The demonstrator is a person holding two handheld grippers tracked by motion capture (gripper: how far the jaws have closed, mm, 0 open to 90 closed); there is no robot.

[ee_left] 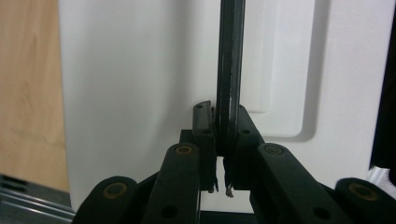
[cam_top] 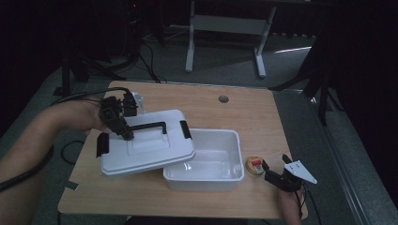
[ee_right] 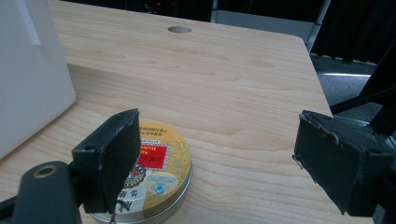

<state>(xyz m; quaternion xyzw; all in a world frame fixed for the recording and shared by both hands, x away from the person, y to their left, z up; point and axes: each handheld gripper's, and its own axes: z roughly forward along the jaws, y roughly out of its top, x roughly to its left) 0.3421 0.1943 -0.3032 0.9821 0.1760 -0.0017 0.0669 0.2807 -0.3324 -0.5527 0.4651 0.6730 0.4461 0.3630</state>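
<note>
A white plastic lid (cam_top: 149, 151) with a black handle (cam_top: 150, 126) and black end clips hangs tilted over the left side of an open white bin (cam_top: 216, 176). My left gripper (cam_top: 126, 133) is shut on that handle (ee_left: 229, 70), the thin black bar pinched between its pads, with the lid's white top (ee_left: 140, 84) behind. At the table's right front, my right gripper (cam_top: 274, 165) stands open next to a small round tin (cam_top: 255, 165). In the right gripper view the gold tin with a red label (ee_right: 159, 175) lies by the left fingertip (ee_right: 114, 156), partly behind it, nothing between the jaws.
The wooden table (cam_top: 211, 112) has a cable hole (cam_top: 223, 99) near its far edge. The bin's white wall (ee_right: 32, 70) rises at the left of the right gripper view. A desk frame (cam_top: 225, 33) and stands are on the floor beyond.
</note>
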